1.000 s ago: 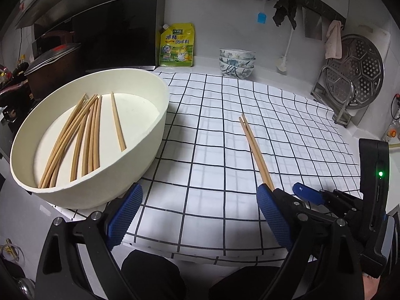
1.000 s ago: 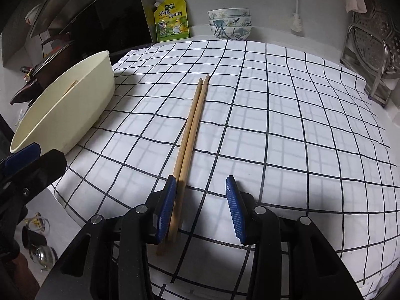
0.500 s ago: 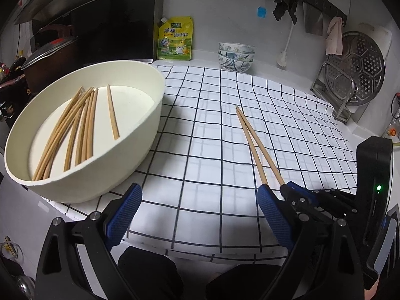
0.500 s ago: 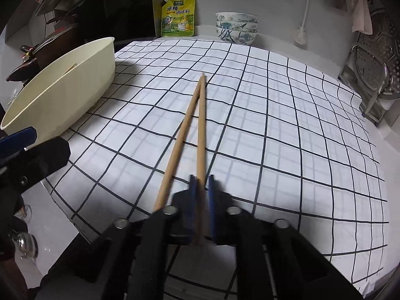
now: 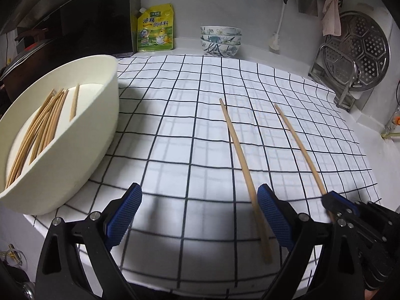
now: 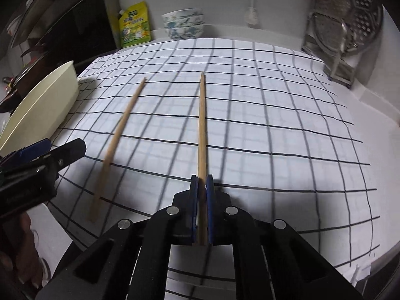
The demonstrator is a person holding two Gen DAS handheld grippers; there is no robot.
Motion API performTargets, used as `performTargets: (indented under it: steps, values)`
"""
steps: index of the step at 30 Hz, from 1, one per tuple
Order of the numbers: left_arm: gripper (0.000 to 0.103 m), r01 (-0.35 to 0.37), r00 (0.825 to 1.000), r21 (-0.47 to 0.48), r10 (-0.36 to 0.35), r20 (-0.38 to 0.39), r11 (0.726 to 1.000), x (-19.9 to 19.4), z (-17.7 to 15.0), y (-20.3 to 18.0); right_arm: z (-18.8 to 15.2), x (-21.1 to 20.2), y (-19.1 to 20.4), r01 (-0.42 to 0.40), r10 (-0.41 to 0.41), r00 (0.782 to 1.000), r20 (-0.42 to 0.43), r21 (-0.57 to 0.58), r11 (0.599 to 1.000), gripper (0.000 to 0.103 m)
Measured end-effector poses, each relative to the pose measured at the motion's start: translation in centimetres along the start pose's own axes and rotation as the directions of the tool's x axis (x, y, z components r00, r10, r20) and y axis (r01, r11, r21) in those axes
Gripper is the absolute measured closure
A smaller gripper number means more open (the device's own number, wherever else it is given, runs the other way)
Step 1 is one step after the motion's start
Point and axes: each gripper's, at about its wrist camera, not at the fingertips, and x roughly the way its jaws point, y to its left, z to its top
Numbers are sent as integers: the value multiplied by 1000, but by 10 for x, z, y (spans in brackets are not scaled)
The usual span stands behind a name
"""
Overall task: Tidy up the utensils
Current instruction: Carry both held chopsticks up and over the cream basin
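The chopsticks (image 5: pixel 240 155) look like matt pale wood; the checked cloth (image 5: pixel 175 115) is soft fabric; the steamer tray (image 5: pixel 362 50) is shiny perforated metal.

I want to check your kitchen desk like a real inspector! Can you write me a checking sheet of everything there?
Surface: checked cloth on a white counter.
Job's things: held chopstick; loose chopstick on the cloth; more chopsticks in the cream basin.
Clutter: yellow pouch, stacked bowls, steamer tray on a rack.
Grippers: left tongs open; right tongs shut on the held chopstick.
Cables: nothing seen.
Surroundings: white wall, hanging cloth.
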Motion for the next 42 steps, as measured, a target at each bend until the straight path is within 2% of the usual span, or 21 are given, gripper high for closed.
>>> performTargets:
  steps: [8,9,15,17,20,24,25,26,27,28,29,30,32,33,42]
  values:
    - [11,-29,999,18,29,-18,999,17,5,-9,1,-1,-9,-11,11,1000,4,23,1000,94]
    - [11,-33,999,18,33,-17,999,18,6,-10,3,-2,-11,-15,15,1000,9,29,999,92]
    - [11,-47,998,7,48,-40,999,27,12,-12,22,8,-10,-5,5,1000,13,18,1000,90]
    - [11,-49,998,0,49,-47,999,30,12,-13,26,13,-5,-6,6,1000,11,2,1000,86]
    - [11,-57,996,15,58,-64,998,37,12,-16,29,23,1,29,-29,1000,-3,-19,999,72]
    - [13,-66,996,35,68,-65,997,41,11,-21,29,25,3,45,-45,999,14,-41,998,72]
    - [15,-64,996,36,66,-60,997,41,11,-22,29,25,2,40,-40,999,16,-37,998,72]
    - [21,-61,996,40,63,-55,997,40,11,-23,29,25,1,43,-42,999,19,-34,999,78]
    - [26,-58,997,49,60,-47,997,39,11,-25,29,24,0,50,-49,999,22,-34,998,89]
    - [39,-51,998,57,53,-41,997,37,11,-26,29,24,-1,55,-55,998,24,-32,998,95]
    - [54,-40,998,61,42,-37,997,36,11,-28,29,24,-3,54,-54,998,25,-25,998,97]
    - [61,-34,999,65,36,-33,997,34,11,-30,29,24,-3,51,-50,998,27,-21,998,97]
    - [90,-20,999,78,22,-31,997,33,11,-35,28,24,-3,55,-54,998,32,-25,998,97]
    - [96,-17,999,82,20,-32,996,32,10,-36,28,24,-2,56,-55,998,33,-26,998,97]
    - [96,20,999,57,-19,-28,998,21,10,-26,27,19,-5,-17,16,999,35,34,999,97]
